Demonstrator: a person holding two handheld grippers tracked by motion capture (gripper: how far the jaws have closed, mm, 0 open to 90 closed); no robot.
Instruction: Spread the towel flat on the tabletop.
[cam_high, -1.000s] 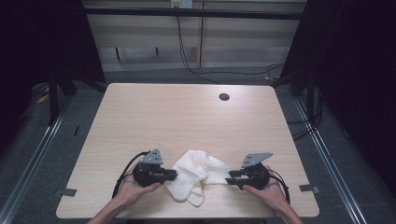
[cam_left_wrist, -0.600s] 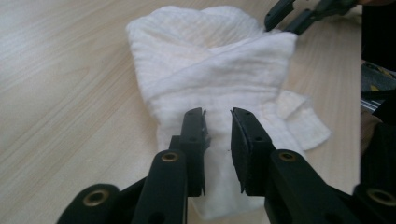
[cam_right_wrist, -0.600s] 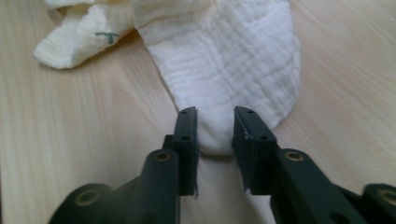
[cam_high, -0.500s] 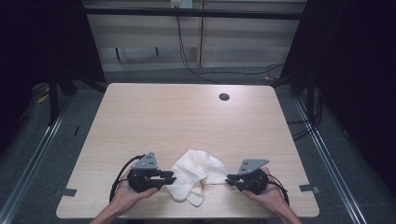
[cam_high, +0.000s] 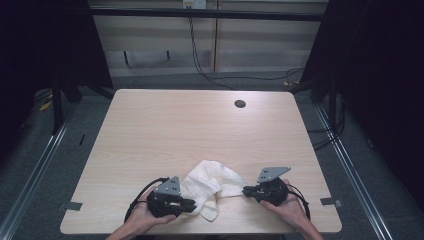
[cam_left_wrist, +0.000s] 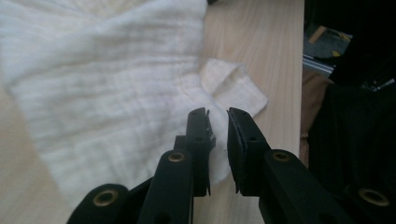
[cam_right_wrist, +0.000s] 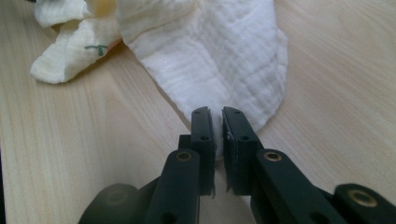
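One crumpled white cloth (cam_high: 212, 182), ribbed weave; right tongs (cam_right_wrist: 218, 122) clench its edge, left tongs (cam_left_wrist: 218, 122) released.

The left gripper (cam_high: 192, 204) has slid along the surface (cam_high: 200, 130) toward its near edge and a little left, and now sits beside the near-left flap of the white cloth (cam_high: 212, 186), its fingers slightly apart after closing a touch. The right gripper (cam_high: 246, 190) has just closed its fingers onto the cloth's right edge, which now lies drawn out toward it.

cloth (cam_left_wrist: 107, 79) cut off at frame top, small green mark (cam_right_wrist: 95, 47) on it unreadable
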